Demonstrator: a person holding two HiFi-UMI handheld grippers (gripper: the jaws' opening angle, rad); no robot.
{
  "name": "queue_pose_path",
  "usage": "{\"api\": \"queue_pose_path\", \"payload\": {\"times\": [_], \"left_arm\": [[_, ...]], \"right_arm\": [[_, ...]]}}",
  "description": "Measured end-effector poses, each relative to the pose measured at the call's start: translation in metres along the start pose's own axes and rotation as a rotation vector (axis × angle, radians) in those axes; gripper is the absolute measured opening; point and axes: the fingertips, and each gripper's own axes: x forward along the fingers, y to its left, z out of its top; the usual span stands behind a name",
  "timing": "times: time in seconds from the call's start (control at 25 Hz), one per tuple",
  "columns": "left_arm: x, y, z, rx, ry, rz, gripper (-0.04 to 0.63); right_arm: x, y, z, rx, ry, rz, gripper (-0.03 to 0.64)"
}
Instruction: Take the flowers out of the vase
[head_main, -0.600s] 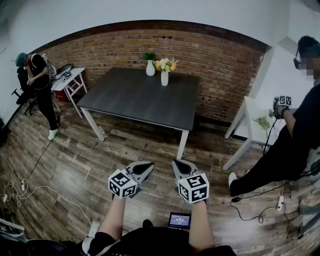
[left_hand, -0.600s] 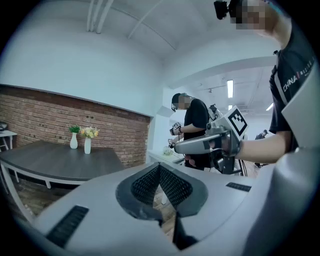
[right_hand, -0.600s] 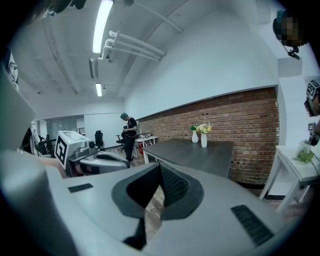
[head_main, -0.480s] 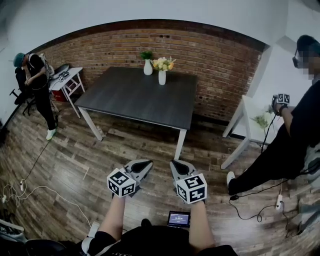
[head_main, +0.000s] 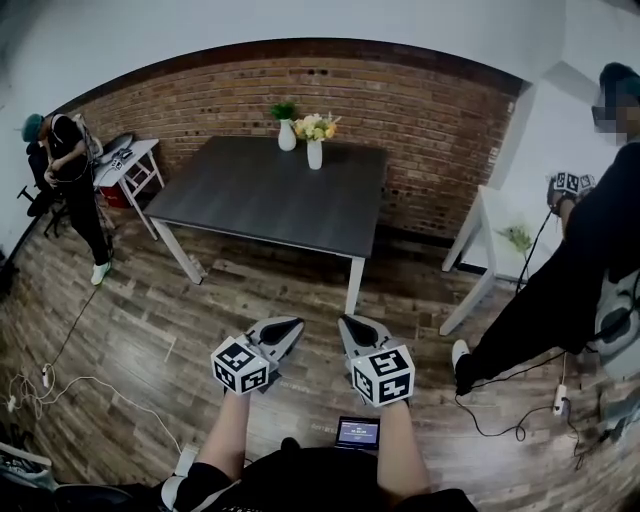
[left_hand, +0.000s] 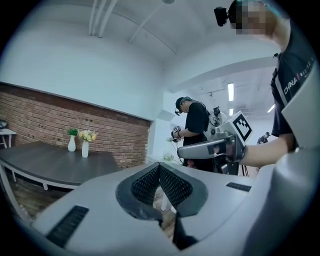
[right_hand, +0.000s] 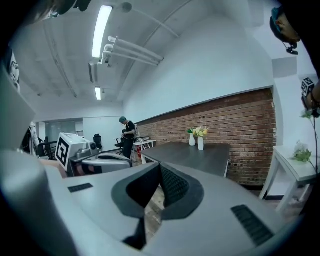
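Grippers are carried low over the wooden floor (head_main: 150, 330), left gripper (head_main: 293, 327) and right gripper (head_main: 350, 326) side by side, jaws pressed together on nothing, presumably because nothing is within reach; the flowers (head_main: 316, 126) are seen in the white vase (head_main: 315, 155) at the far edge of the dark table (head_main: 270, 195), well apart

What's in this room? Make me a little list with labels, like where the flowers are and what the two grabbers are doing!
flowers: yellow and white, standing in the vase
vase: white, at the far end of the dark table
second vase: white, green plant, just left of it
left gripper: jaws shut, empty, over the floor
right gripper: jaws shut, empty
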Motion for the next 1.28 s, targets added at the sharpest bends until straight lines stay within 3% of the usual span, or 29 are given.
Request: {"api": "queue_pose_path", "payload": {"times": [0.84, 1.16, 1.28], "left_arm": [[0.032, -0.014, -0.001, -0.006, 0.011, 0.009, 0.003], [0.063, -0.021, -0.004, -0.018, 0.01, 0.043, 0.003], [0.065, -0.021, -0.001, -0.006, -0.028, 0.1, 0.003]], "right_arm": [[-0.01, -0.036, -0.007, 0.038, -0.006, 0.028, 0.006], [-0.021, -0.072, -0.012, 0.043, 0.0, 0.038, 0.006], [-0.027, -0.091, -0.014, 0.057, -0.016, 0.019, 0.006]]}}
